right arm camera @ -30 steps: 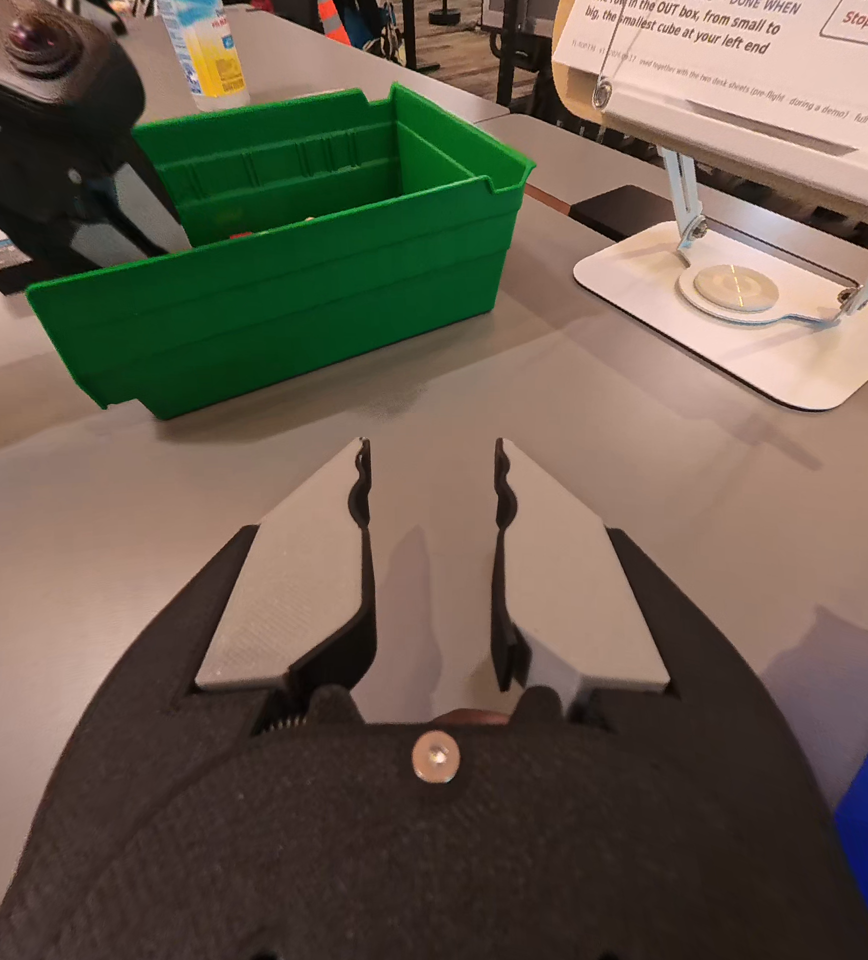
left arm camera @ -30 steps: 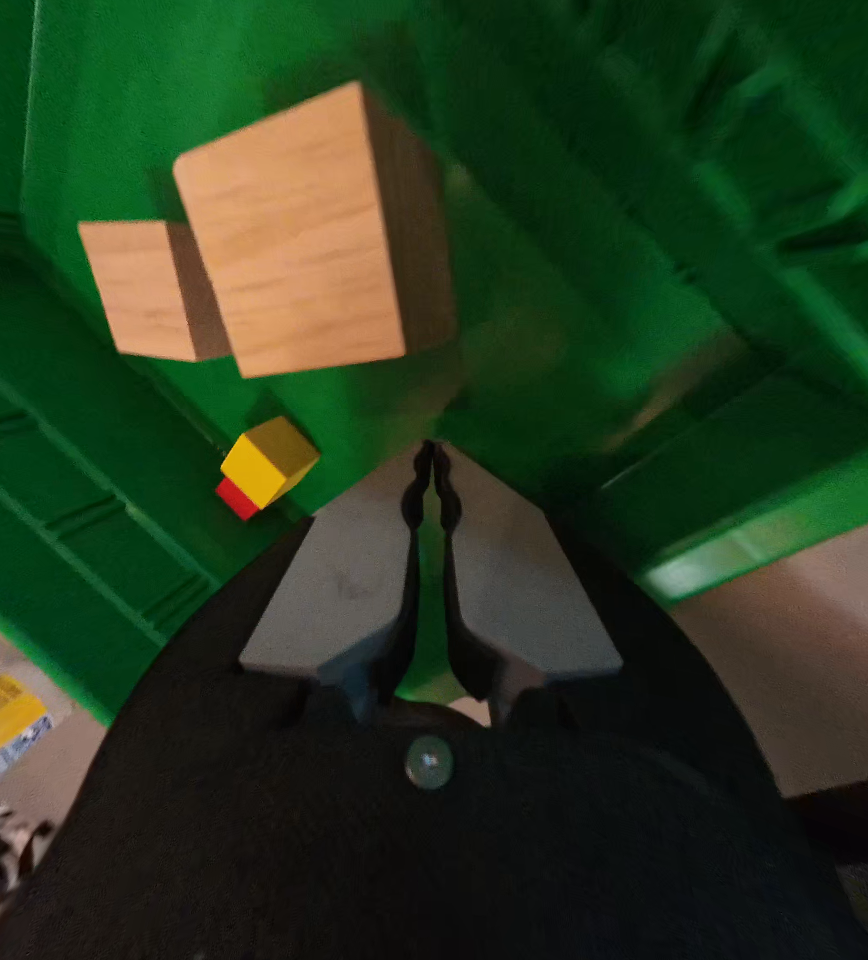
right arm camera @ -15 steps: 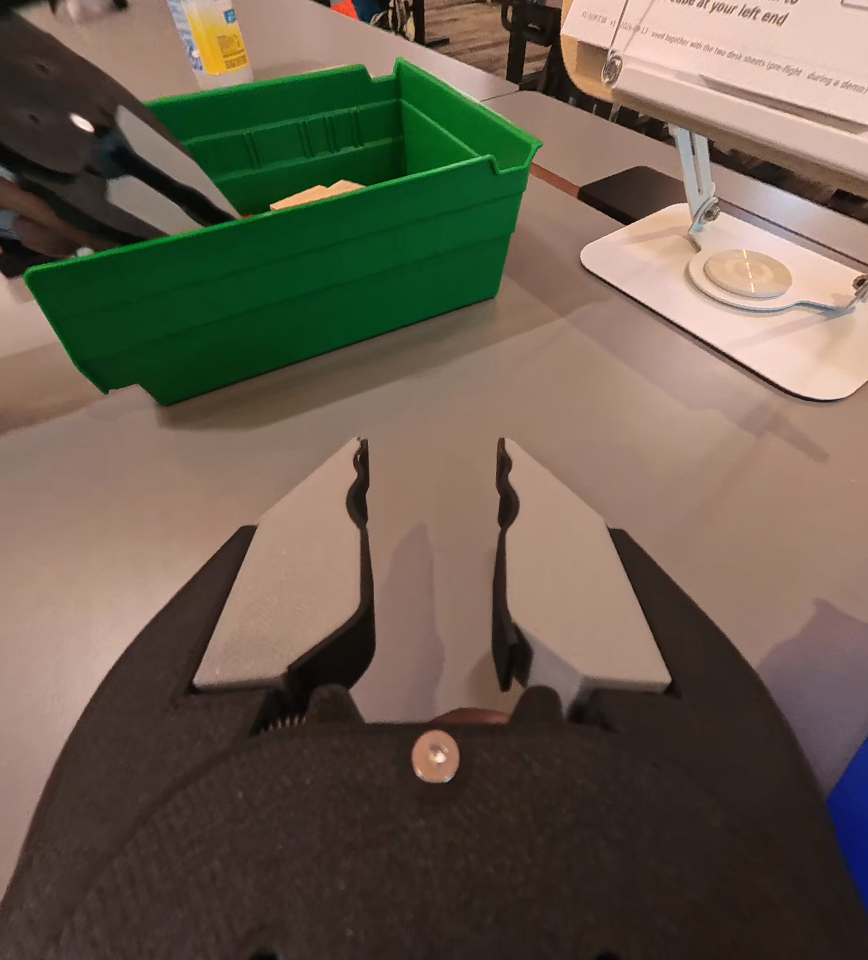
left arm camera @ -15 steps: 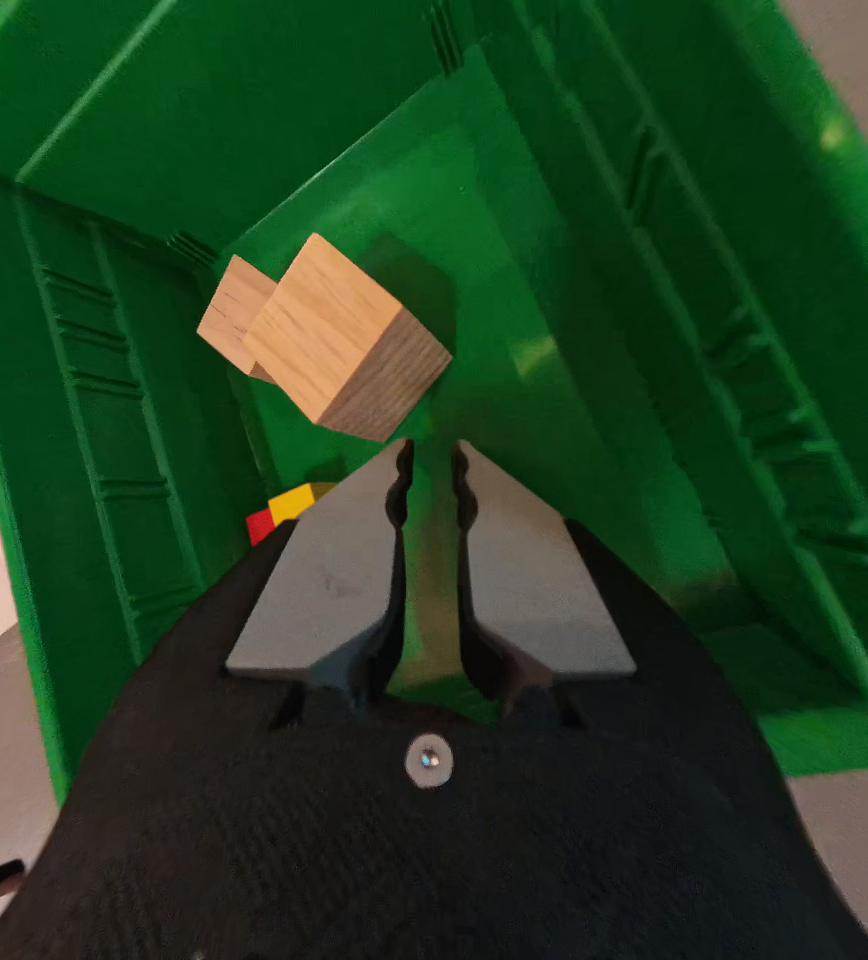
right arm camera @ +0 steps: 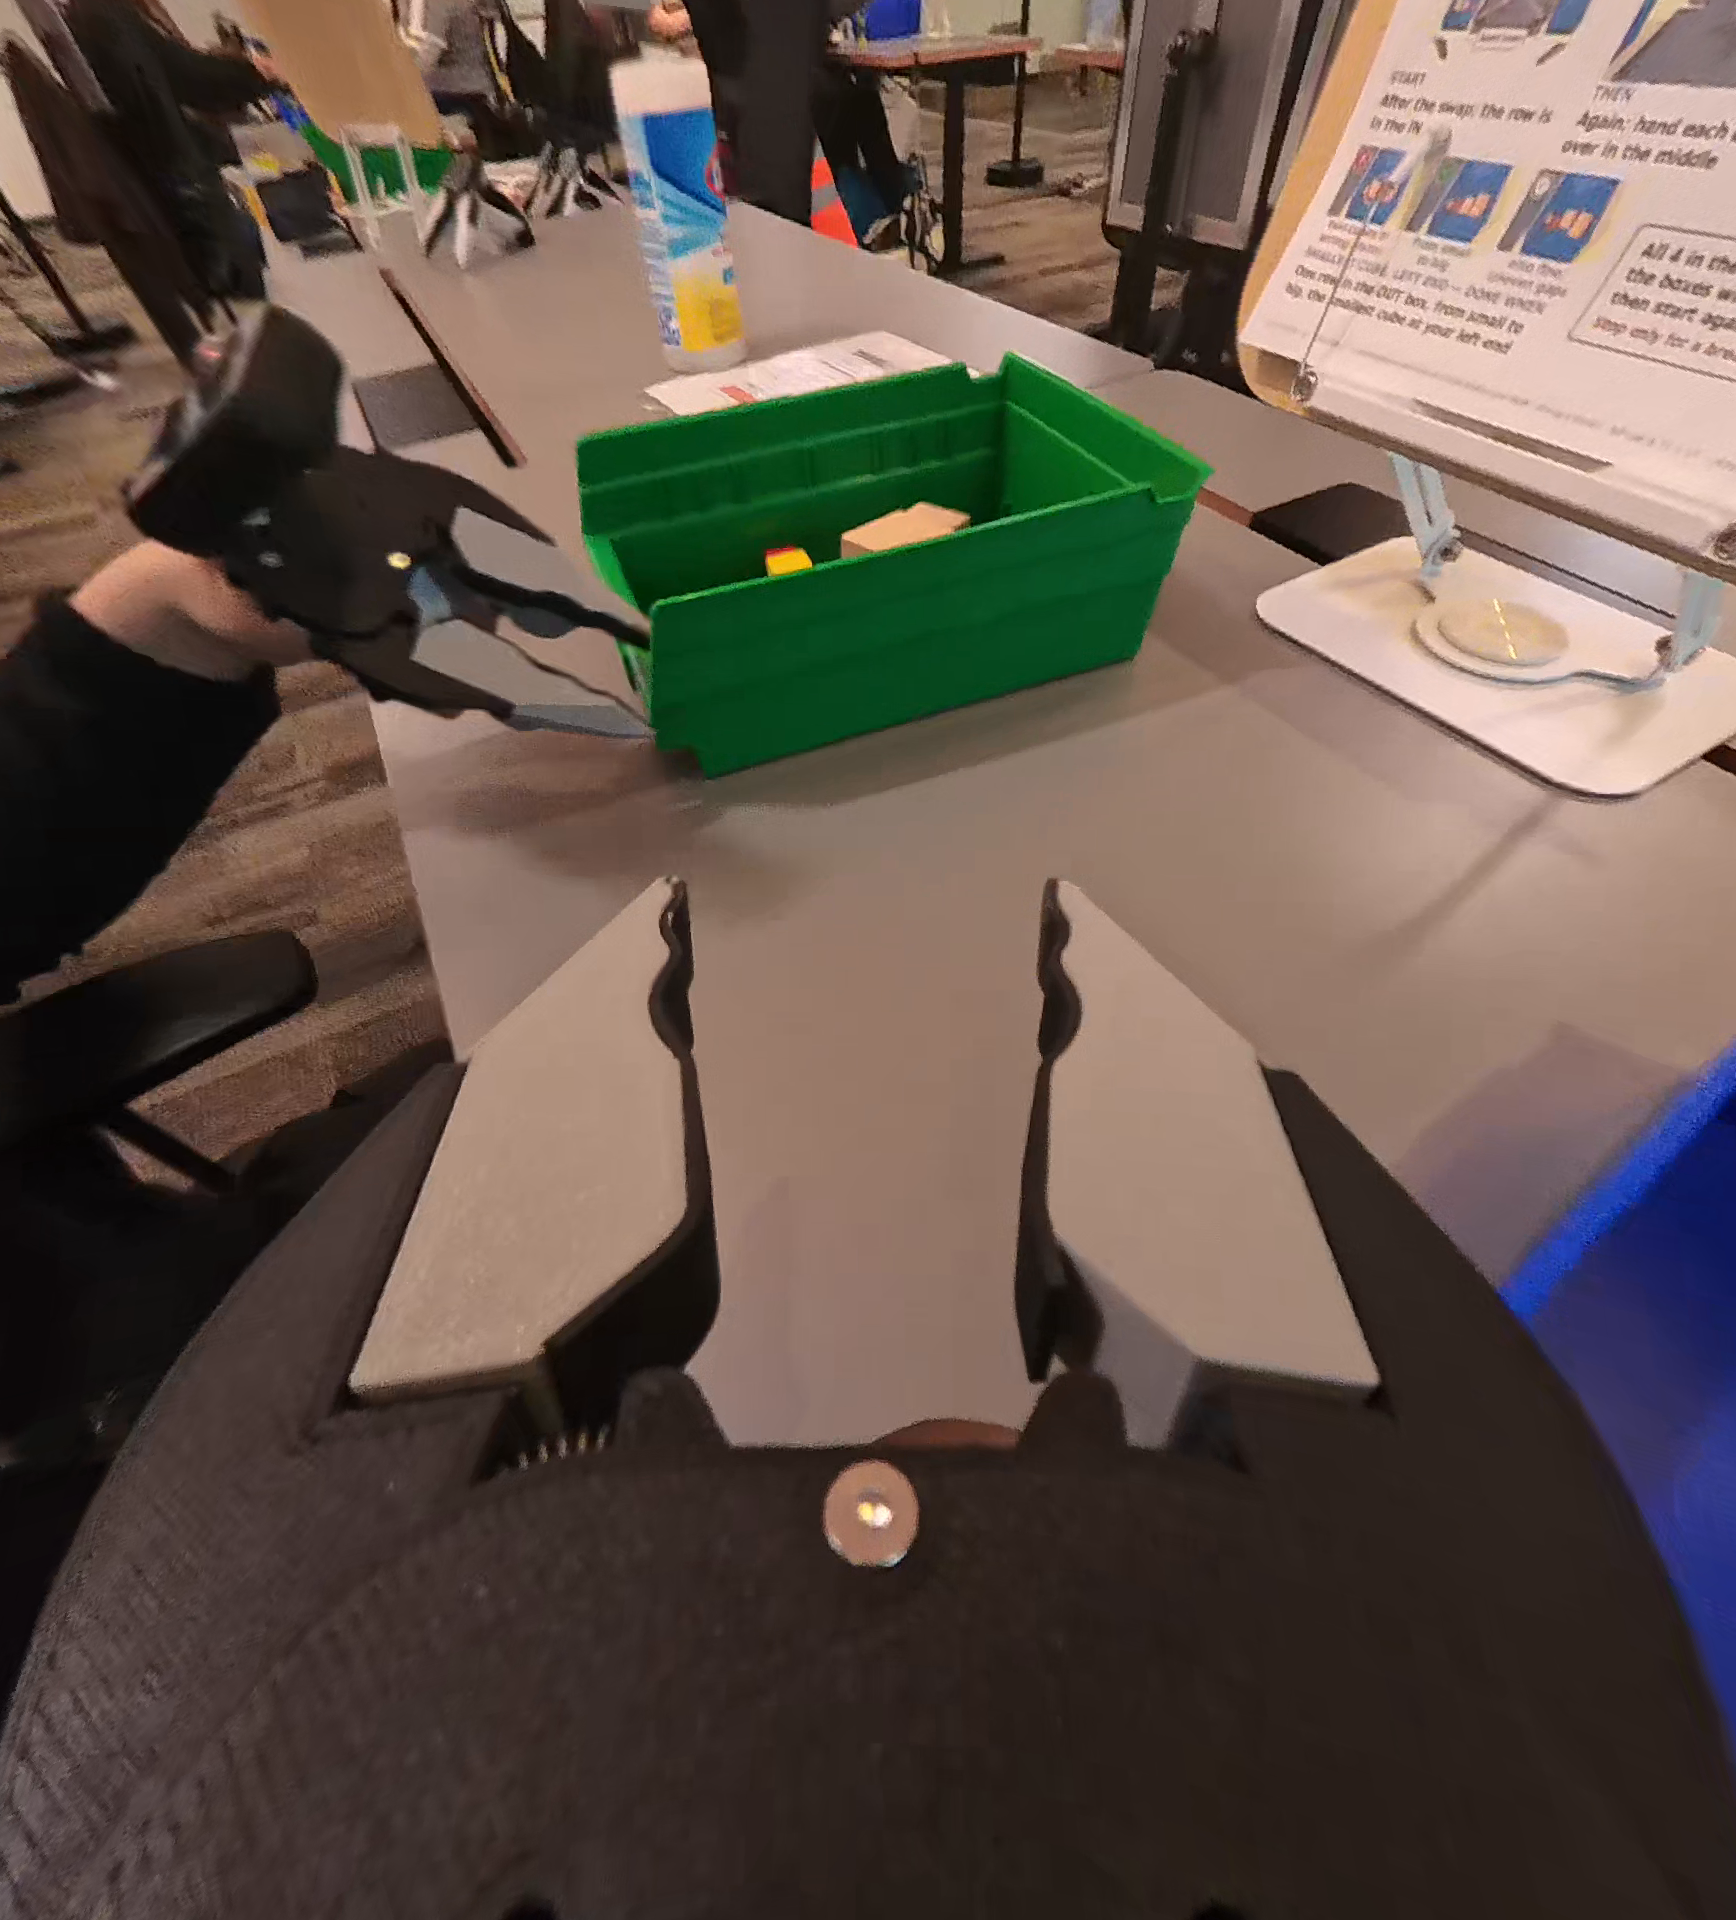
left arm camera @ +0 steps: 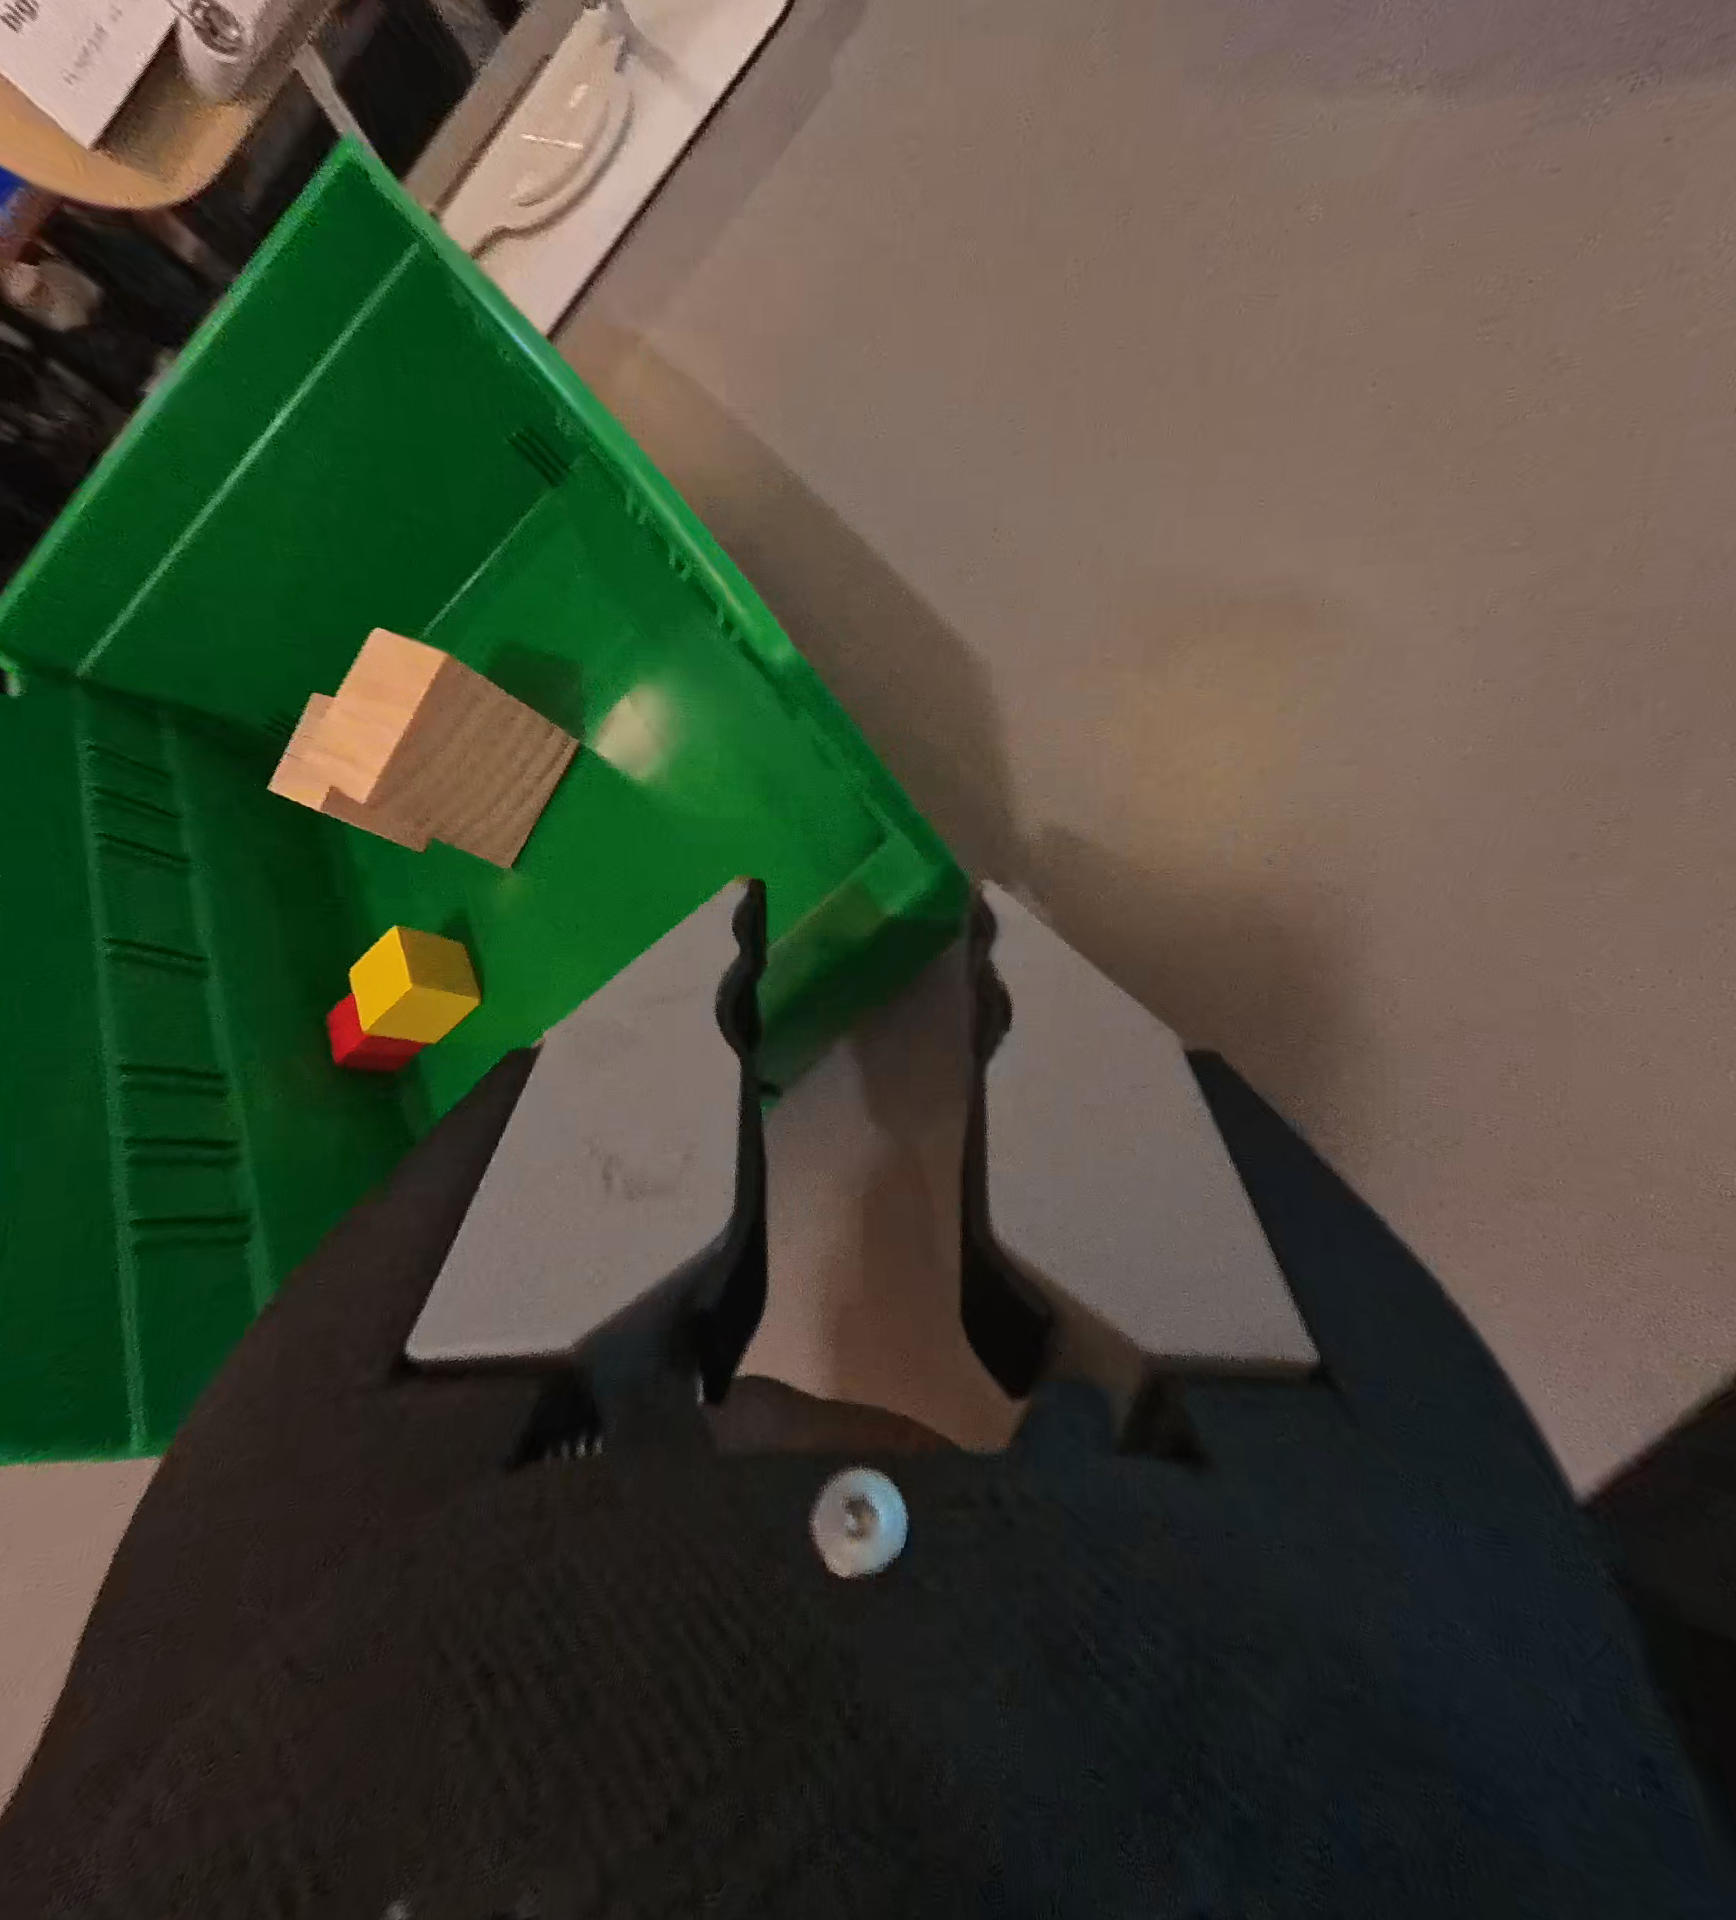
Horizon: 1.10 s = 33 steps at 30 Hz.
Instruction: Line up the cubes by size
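Observation:
A green bin [left arm camera: 168,935] holds a large wooden cube [left arm camera: 469,758], a smaller wooden cube [left arm camera: 318,764] against its far side, a yellow cube [left arm camera: 414,982] and a red cube [left arm camera: 365,1042] tucked under it. My left gripper [left arm camera: 864,902] is open and empty, outside the bin, its fingertips on either side of the bin's near corner. In the right wrist view it [right arm camera: 644,681] is at the left end of the bin [right arm camera: 895,665], where the wooden cube [right arm camera: 905,530] and yellow cube [right arm camera: 789,561] show over the wall. My right gripper [right arm camera: 864,904] is open and empty above the grey table [right arm camera: 1051,831].
A blue bin [right arm camera: 1674,1247] sits at the right edge. A white document stand [right arm camera: 1518,644] with a printed sheet stands at the right rear. A bottle [right arm camera: 682,208] and papers [right arm camera: 802,374] lie behind the green bin. The table's left edge drops to a chair.
My left gripper has come out of the green bin to its near corner and its jaws have gone from shut to wide open. My right gripper has drawn back and opened a little more.

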### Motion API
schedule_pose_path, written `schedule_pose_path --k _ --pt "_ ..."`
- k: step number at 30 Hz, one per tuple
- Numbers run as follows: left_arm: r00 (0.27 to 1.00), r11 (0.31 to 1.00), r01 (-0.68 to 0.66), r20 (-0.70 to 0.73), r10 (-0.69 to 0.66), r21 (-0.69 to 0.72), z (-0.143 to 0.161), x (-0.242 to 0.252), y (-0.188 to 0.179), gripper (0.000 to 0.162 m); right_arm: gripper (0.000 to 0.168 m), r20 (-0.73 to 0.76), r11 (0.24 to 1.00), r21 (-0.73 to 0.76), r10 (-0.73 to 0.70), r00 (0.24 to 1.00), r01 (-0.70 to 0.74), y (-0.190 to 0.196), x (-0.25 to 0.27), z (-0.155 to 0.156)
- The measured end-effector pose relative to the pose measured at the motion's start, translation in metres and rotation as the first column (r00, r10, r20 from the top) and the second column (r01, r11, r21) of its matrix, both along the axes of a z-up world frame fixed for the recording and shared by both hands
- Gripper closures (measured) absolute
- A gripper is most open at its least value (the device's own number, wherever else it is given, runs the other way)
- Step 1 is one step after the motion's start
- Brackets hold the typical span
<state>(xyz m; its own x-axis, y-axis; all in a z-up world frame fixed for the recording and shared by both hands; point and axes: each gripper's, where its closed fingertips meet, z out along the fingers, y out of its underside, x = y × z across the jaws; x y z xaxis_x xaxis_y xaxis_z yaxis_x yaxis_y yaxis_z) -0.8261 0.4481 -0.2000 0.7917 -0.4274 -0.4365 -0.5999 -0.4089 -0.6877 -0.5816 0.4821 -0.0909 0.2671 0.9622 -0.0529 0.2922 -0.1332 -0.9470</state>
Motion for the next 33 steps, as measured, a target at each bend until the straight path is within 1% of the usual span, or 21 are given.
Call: schedule_pose_path --k 1,2,4,6,7,9,11,13,15,16,17,18,19,20,21,22,24,27,30,32,33 --pt "1.000 1.000 -0.002 0.002 0.002 0.014 -0.003 0.005 0.005 0.128 0.103 0.036 1.000 0.011 -0.015 0.999 0.015 -0.005 0.008 -0.001" --pt "1.000 1.000 -0.004 0.025 0.003 0.027 -0.004 0.013 0.011 0.136 0.103 0.091 0.999 0.036 -0.040 0.995 0.037 -0.008 0.018 -0.006" --pt "0.999 0.999 -0.028 0.039 0.026 0.043 -0.005 0.025 0.023 0.136 0.104 0.226 0.988 0.104 -0.132 0.965 0.111 -0.005 0.045 -0.024" --pt "1.000 0.998 -0.016 0.008 0.016 0.056 -0.005 0.036 0.033 0.138 0.103 0.343 0.987 0.100 -0.156 0.926 0.129 -0.012 0.072 -0.047" --pt "1.000 0.998 -0.013 0.003 0.013 0.054 -0.005 0.040 0.038 0.139 0.105 0.367 0.985 0.091 -0.167 0.915 0.144 -0.016 0.083 -0.054" --pt "1.000 0.999 -0.019 -0.007 0.019 0.037 -0.005 0.042 0.043 0.137 0.118 0.421 0.978 0.098 -0.208 0.883 0.183 -0.015 0.106 -0.070" --pt "0.998 0.999 -0.038 -0.040 0.040 0.033 -0.001 0.035 0.041 0.132 0.124 0.500 0.959 0.143 -0.283 0.818 0.244 0.001 0.129 -0.090" --pt "0.998 0.999 -0.030 -0.055 0.031 0.028 0.002 0.028 0.035 0.132 0.120 0.545 0.947 0.151 -0.318 0.776 0.282 0.018 0.135 -0.109" --pt "0.999 0.998 -0.048 -0.024 0.049 0.044 0.012 0.017 0.030 0.132 0.114 0.532 0.942 0.165 -0.333 0.779 0.291 0.036 0.123 -0.118" --pt "0.998 0.996 -0.069 0.007 0.069 0.049 0.018 0.011 0.029 0.131 0.121 0.527 0.943 0.162 -0.333 0.782 0.292 0.042 0.115 -0.120" --pt "0.995 0.994 -0.092 0.041 0.090 0.053 0.023 0.004 0.028 0.130 0.120 0.518 0.945 0.159 -0.327 0.790 0.287 0.048 0.105 -0.122" --pt "0.991 0.992 -0.114 0.070 0.110 0.062 0.030 -0.004 0.027 0.128 0.115 0.514 0.940 0.172 -0.341 0.787 0.295 0.057 0.097 -0.122" --pt "0.987 0.987 -0.137 0.094 0.130 0.080 0.037 -0.012 0.026 0.128 0.117 0.509 0.929 0.199 -0.370 0.777 0.312 0.067 0.092 -0.122" --pt "0.982 0.982 -0.160 0.113 0.149 0.100 0.044 -0.020 0.025 0.128 0.127 0.491 0.918 0.232 -0.397 0.776 0.323 0.077 0.086 -0.120" --pt "0.977 0.977 -0.182 0.130 0.167 0.113 0.049 -0.027 0.024 0.128 0.126 0.466 0.912 0.247 -0.408 0.785 0.327 0.085 0.078 -0.118" --pt "0.972 0.972 -0.201 0.152 0.182 0.124 0.054 -0.033 0.022 0.128 0.125 0.452 0.913 0.239 -0.406 0.794 0.331 0.090 0.071 -0.119" --pt "0.964 0.967 -0.213 0.193 0.185 0.139 0.060 -0.039 0.020 0.128 0.114 0.442 0.915 0.216 -0.402 0.802 0.340 0.099 0.061 -0.122" --pt "0.971 0.971 -0.195 0.164 0.172 0.139 0.056 -0.042 0.015 0.128 0.111 0.446 0.913 0.199 -0.408 0.797 0.356 0.104 0.056 -0.121" --pt "0.975 0.969 -0.210 0.108 0.197 0.131 0.049 -0.051 0.014 0.128 0.113 0.396 0.899 0.224 -0.437 0.807 0.377 0.097 0.056 -0.094" --pt "0.974 0.968 -0.213 0.105 0.201 0.128 0.046 -0.052 0.016 0.127 0.111 0.307 0.891 0.242 -0.447 0.840 0.385 0.087 0.049 -0.061" --pt "0.973 0.969 -0.215 0.114 0.201 0.125 0.045 -0.051 0.018 0.127 0.109 0.235 0.900 0.239 -0.418 0.877 0.365 0.077 0.037 -0.041"
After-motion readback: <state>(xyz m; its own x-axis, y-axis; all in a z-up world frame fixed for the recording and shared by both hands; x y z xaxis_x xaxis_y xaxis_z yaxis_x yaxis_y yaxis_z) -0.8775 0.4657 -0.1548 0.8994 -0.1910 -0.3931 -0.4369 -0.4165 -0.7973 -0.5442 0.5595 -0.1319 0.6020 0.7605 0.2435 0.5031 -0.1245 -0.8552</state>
